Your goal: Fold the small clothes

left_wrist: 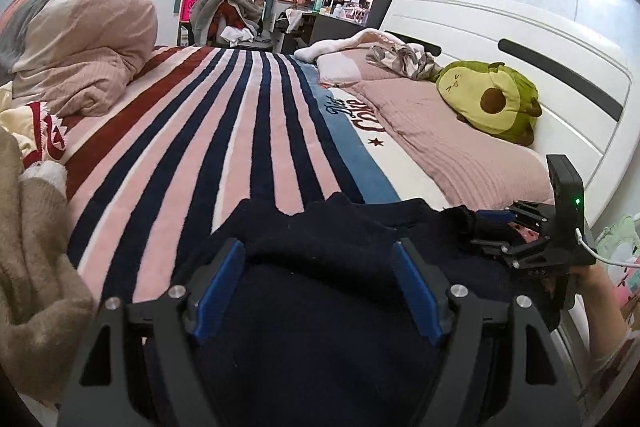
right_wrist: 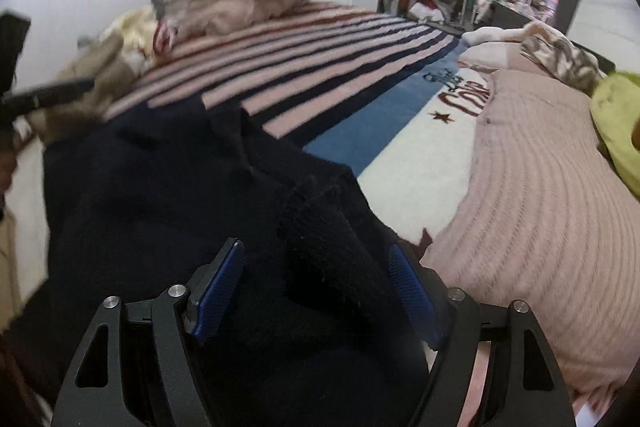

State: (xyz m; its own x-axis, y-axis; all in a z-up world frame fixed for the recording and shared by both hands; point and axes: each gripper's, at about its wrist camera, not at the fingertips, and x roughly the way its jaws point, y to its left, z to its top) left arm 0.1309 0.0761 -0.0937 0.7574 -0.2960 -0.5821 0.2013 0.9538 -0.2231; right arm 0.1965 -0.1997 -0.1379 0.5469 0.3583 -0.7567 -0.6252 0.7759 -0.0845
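Observation:
A dark navy knit garment [left_wrist: 320,307] lies on the striped blanket [left_wrist: 224,131] at the bed's near edge. My left gripper [left_wrist: 318,247] hovers over it, open, with the cloth bulging up between the blue pads but not pinched. In the right wrist view, the same garment [right_wrist: 160,207] spreads out to the left, and a thick fold or sleeve [right_wrist: 320,247] runs between the pads of my right gripper [right_wrist: 316,247], which stands open around it. In the left wrist view, the right gripper [left_wrist: 480,227] sits at the garment's right end, held by a hand [left_wrist: 596,287].
A pink pillow [left_wrist: 440,131] with a green avocado plush [left_wrist: 492,99] lies right, by the white headboard [left_wrist: 520,39]. A bundled duvet [left_wrist: 80,59] and a tan garment [left_wrist: 36,247] lie left. Shelves and clutter stand beyond the bed's far end.

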